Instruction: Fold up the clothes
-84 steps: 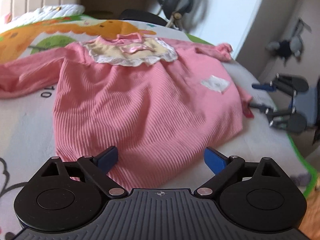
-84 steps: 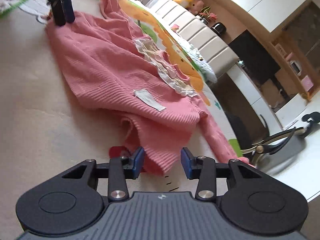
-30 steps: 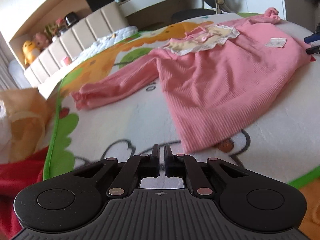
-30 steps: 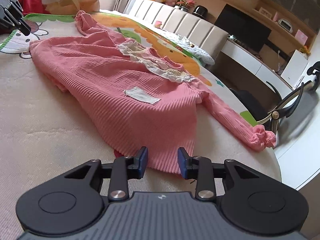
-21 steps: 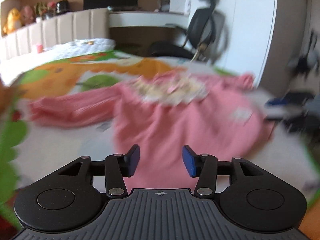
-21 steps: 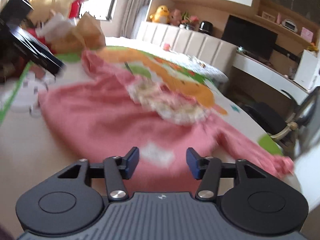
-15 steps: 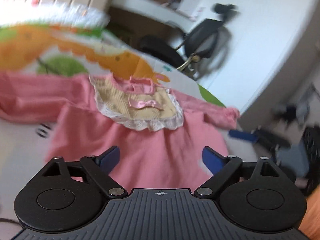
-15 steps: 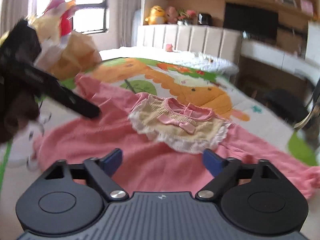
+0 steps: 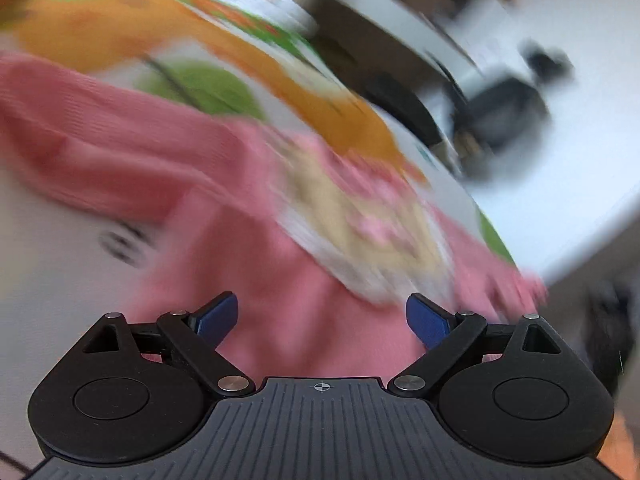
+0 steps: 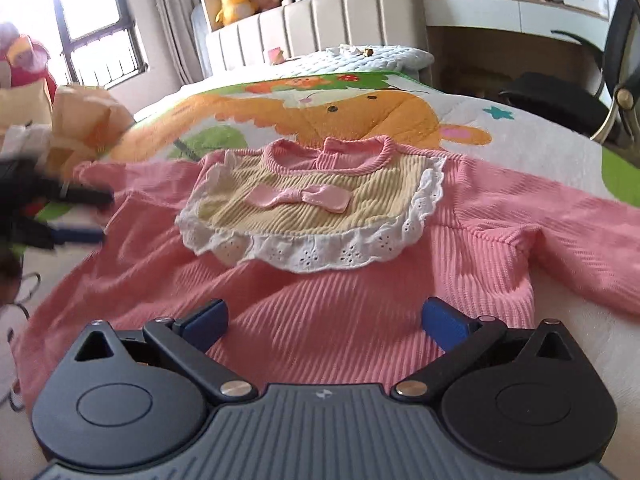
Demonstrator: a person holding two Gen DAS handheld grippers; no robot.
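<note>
I see a ribbed knit pink dress with a corduroy-like yellow bib, white eyelet lace trim, on a soft matt printed blanket.

Left wrist view smeared throughout; pink dress sleeve cut off at right edge.

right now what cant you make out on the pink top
- Hem of the pink top: right wrist view, hidden behind the right hand-held gripper.
- Right sleeve cuff: cut off by that view's edge.
- Bib collar detail: left wrist view, smeared by motion blur.
- Left hand-held gripper: blurred in the right wrist view.
</note>
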